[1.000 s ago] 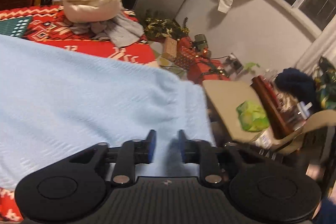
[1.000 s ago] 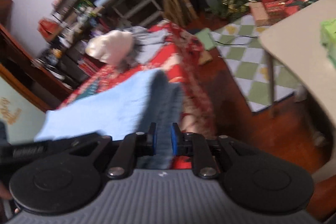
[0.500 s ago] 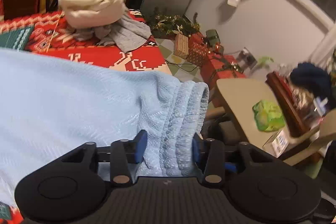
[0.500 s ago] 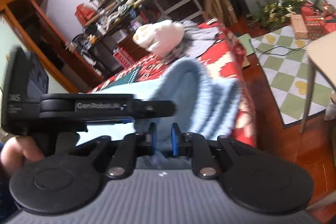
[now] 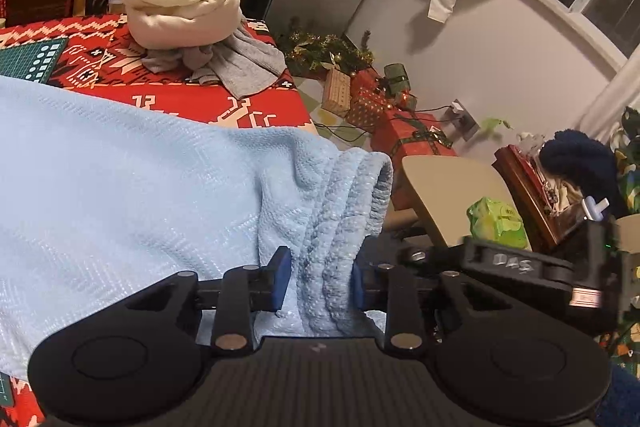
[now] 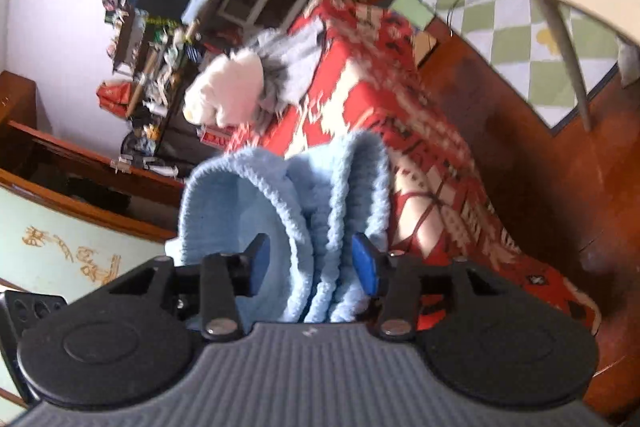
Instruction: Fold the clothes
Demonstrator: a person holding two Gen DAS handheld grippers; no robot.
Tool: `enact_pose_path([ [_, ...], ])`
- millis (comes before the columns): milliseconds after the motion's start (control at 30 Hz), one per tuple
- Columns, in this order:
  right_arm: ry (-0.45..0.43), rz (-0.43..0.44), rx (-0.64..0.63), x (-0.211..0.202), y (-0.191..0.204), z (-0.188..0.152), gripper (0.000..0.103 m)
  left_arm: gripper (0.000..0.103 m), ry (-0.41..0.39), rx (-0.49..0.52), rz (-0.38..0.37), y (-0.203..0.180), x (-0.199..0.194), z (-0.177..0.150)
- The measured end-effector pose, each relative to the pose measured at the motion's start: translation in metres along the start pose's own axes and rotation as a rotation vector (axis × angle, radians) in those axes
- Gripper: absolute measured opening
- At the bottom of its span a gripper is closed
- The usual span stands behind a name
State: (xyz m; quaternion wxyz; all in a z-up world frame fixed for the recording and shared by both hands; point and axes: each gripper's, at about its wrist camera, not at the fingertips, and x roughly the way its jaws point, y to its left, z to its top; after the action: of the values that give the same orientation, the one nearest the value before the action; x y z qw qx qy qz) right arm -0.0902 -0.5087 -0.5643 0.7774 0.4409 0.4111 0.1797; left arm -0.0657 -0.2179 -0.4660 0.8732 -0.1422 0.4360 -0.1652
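Two grippers are in your hands, and both have the light blue knit garment point(image 5: 120, 195) bunched between their fingers. Your left gripper point(image 5: 319, 277) has its jaws set wide, with the thick folds filling the gap and touching both blue pads point(image 5: 281, 277). Your right gripper point(image 6: 312, 263) also has its jaws wide apart; folds sit between them, but you cannot tell if the pads press the knit on both sides.

The garment spreads over the red patterned cloth point(image 5: 224, 99) and its bunched end hangs past the cloth's near right corner.

In the left view, white letters on the other tool point(image 5: 516, 265) at the right edge look like "DAS", but they are fuzzy. The green packet point(image 5: 496, 223) on the beige table point(image 5: 444, 187) has small print too tiny to read.

The right view is blurry. The cream bundle point(image 5: 180, 11) and grey garment point(image 5: 240, 63) lie at the cloth's far edge.
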Motion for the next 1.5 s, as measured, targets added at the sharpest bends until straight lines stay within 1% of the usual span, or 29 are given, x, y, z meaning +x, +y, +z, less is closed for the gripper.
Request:
enact_pose_path([
  [100, 0.046, 0.012, -0.022, 0.015, 0.013, -0.003, 0.047, 0.030, -0.004, -0.015, -0.020, 0.000, 0.000, 0.001],
  [167, 0.056, -0.003, -0.021, 0.021, 0.018, -0.005, 0.047, 0.031, -0.003, -0.031, -0.043, 0.002, 0.001, 0.001],
  [200, 0.074, -0.018, -0.023, 0.026, 0.017, -0.005, 0.045, 0.032, 0.000, -0.041, -0.057, 0.003, 0.002, 0.001],
  [233, 0.099, -0.039, -0.027, 0.032, 0.016, -0.005, 0.043, 0.032, 0.001, -0.046, -0.067, 0.003, 0.002, 0.001],
  [267, 0.122, -0.049, -0.032, 0.038, 0.016, -0.006, 0.037, 0.033, 0.001, -0.050, -0.077, 0.003, 0.002, 0.000],
  [300, 0.139, -0.047, -0.037, 0.044, 0.016, -0.006, 0.038, 0.034, -0.005, -0.049, -0.085, 0.003, 0.000, -0.001],
  [333, 0.152, -0.042, -0.042, 0.049, 0.018, -0.006, 0.038, 0.033, -0.013, -0.049, -0.084, 0.003, -0.002, -0.001],
  [367, 0.160, -0.045, -0.049, 0.052, 0.020, -0.005, 0.035, 0.034, -0.021, -0.050, -0.081, 0.003, -0.005, -0.001],
  [400, 0.164, -0.054, -0.057, 0.053, 0.023, -0.004, 0.029, 0.035, -0.030, -0.060, -0.093, 0.006, -0.009, -0.001],
  [467, 0.165, -0.059, -0.101, 0.053, 0.029, -0.003, 0.023, 0.035, -0.048, -0.069, -0.118, 0.009, -0.017, -0.001],
  [500, 0.168, -0.054, -0.111, 0.049, 0.030, -0.003, 0.022, 0.036, -0.057, -0.073, -0.130, 0.011, -0.021, -0.001],
  [533, 0.173, -0.045, -0.111, 0.045, 0.030, -0.002, 0.021, 0.039, -0.066, -0.077, -0.143, 0.013, -0.025, 0.000],
  [567, 0.177, -0.033, -0.105, 0.039, 0.028, -0.002, 0.020, 0.041, -0.074, -0.081, -0.155, 0.015, -0.029, 0.000],
  [600, 0.180, -0.021, -0.097, 0.033, 0.026, -0.002, 0.020, 0.042, -0.083, -0.085, -0.167, 0.016, -0.033, 0.000],
  [633, 0.181, -0.012, -0.082, 0.029, 0.023, -0.002, 0.020, 0.041, -0.092, -0.089, -0.180, 0.018, -0.037, 0.000],
  [733, 0.181, -0.026, -0.024, 0.026, 0.006, -0.007, 0.020, 0.041, -0.140, -0.082, -0.202, 0.012, -0.047, -0.001],
  [767, 0.178, -0.012, 0.000, 0.025, 0.001, -0.008, 0.020, 0.041, -0.146, -0.081, -0.204, 0.011, -0.049, 0.000],
  [833, 0.165, 0.014, 0.020, 0.020, -0.003, -0.007, 0.021, 0.041, -0.141, -0.050, -0.180, 0.010, -0.049, 0.002],
  [867, 0.159, 0.013, 0.012, 0.017, -0.003, -0.007, 0.021, 0.039, -0.125, -0.034, -0.156, 0.010, -0.045, 0.001],
  [900, 0.152, 0.003, -0.003, 0.014, -0.001, -0.007, 0.021, 0.035, -0.106, -0.019, -0.129, 0.010, -0.040, 0.000],
  [933, 0.138, -0.018, -0.023, 0.008, 0.002, -0.007, 0.019, 0.021, -0.086, -0.005, -0.103, 0.011, -0.035, -0.001],
  [967, 0.115, -0.047, -0.050, 0.000, 0.004, -0.006, 0.015, 0.014, -0.065, -0.006, -0.093, 0.013, -0.029, -0.004],
  [1000, 0.085, -0.079, -0.081, -0.009, 0.007, -0.004, 0.010, 0.013, -0.047, -0.011, -0.095, 0.014, -0.022, -0.007],
  [1067, 0.012, -0.109, -0.137, -0.034, 0.015, 0.001, 0.010, 0.013, -0.017, -0.012, -0.098, 0.013, -0.008, -0.013],
  [1133, -0.053, -0.105, -0.204, -0.056, 0.030, 0.002, 0.010, 0.013, 0.005, 0.004, -0.094, 0.008, 0.005, -0.018],
  [1233, -0.098, -0.097, -0.328, -0.066, 0.063, 0.001, 0.010, 0.013, 0.031, 0.026, -0.074, 0.000, 0.024, -0.026],
  [1300, -0.094, -0.089, -0.382, -0.057, 0.082, 0.003, 0.012, 0.013, 0.032, 0.044, -0.053, -0.005, 0.031, -0.029],
  [1433, -0.049, -0.098, -0.399, -0.014, 0.098, 0.008, 0.013, 0.012, 0.024, 0.077, -0.025, -0.012, 0.032, -0.029],
  [1500, -0.033, -0.151, -0.403, 0.015, 0.097, 0.014, 0.013, 0.012, 0.026, 0.070, -0.029, -0.007, 0.028, -0.029],
])
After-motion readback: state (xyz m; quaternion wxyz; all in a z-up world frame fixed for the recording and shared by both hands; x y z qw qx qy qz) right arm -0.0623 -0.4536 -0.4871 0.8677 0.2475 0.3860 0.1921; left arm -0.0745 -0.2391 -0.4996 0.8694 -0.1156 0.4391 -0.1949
